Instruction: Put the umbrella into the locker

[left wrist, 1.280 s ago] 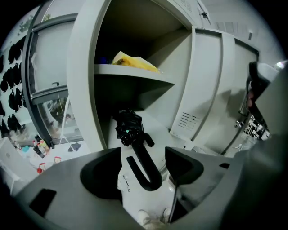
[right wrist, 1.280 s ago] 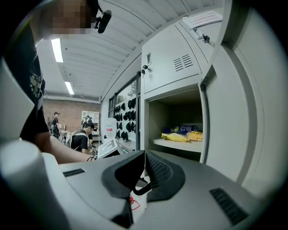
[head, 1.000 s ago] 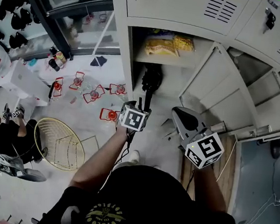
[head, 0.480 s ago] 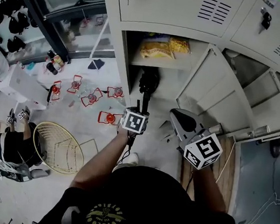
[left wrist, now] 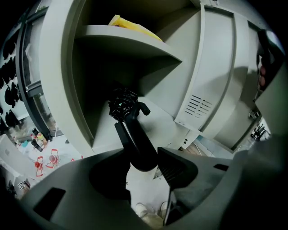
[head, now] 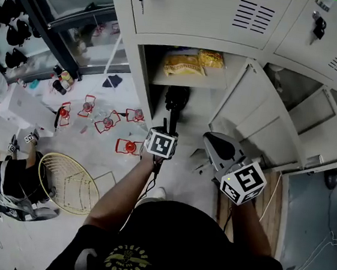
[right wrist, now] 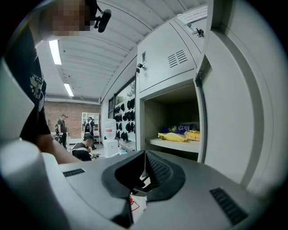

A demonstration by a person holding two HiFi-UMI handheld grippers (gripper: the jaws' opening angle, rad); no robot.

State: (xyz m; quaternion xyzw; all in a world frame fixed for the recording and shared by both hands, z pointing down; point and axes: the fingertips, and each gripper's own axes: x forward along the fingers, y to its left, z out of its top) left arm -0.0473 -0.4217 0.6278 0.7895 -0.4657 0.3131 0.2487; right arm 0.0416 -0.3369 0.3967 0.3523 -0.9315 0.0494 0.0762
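A black folded umbrella point(left wrist: 134, 137) leans with its far end point(head: 176, 99) in the open locker compartment point(head: 203, 108), under the shelf point(left wrist: 130, 41). My left gripper point(left wrist: 145, 170) has just been closing and is now shut on the umbrella's near end, which sits between the pads. In the head view the left gripper point(head: 169, 127) points down into that compartment. My right gripper point(head: 209, 141) hangs to the right, before the open locker door point(head: 257, 108). In the right gripper view its jaws point(right wrist: 144, 173) are shut with nothing between them.
Yellow snack bags point(head: 190, 63) lie on the shelf above the umbrella. Small red stands point(head: 106, 120) and a yellow wire basket point(head: 70, 177) are on the floor at the left, near a seated person point(head: 7, 173). More locker doors point(head: 325, 34) stand to the right.
The left gripper with the umbrella has eased a little toward the locker opening and downward. The head view has shifted, so the locker sits further left. The right gripper has kept still.
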